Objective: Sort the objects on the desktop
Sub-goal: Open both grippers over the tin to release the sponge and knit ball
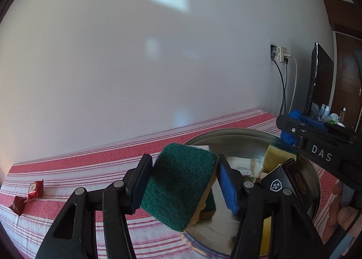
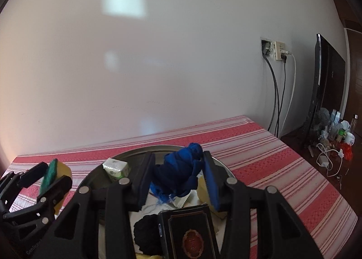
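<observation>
Sponge (image 1: 178, 182), green face up, is clamped crosswise in the left hand-held gripper (image 1: 184, 182) above the metal basin's (image 1: 237, 133) left rim. Right hand-held gripper (image 2: 179, 177), pinching blue cloth (image 2: 181, 173), hangs over the basin's middle, so each load likely drops straight below.

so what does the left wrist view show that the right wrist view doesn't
Only the left wrist view: a red snack wrapper lying on the striped cloth, and the scrubby green face of the sponge clamped in the left hand-held gripper.

Only the right wrist view: a black yarn ball, a small tissue pack and a white charger on the dark side surface.

Both: the metal basin, the blue bundle held by the right hand-held gripper, the black box, the wall socket and the monitor.
</observation>
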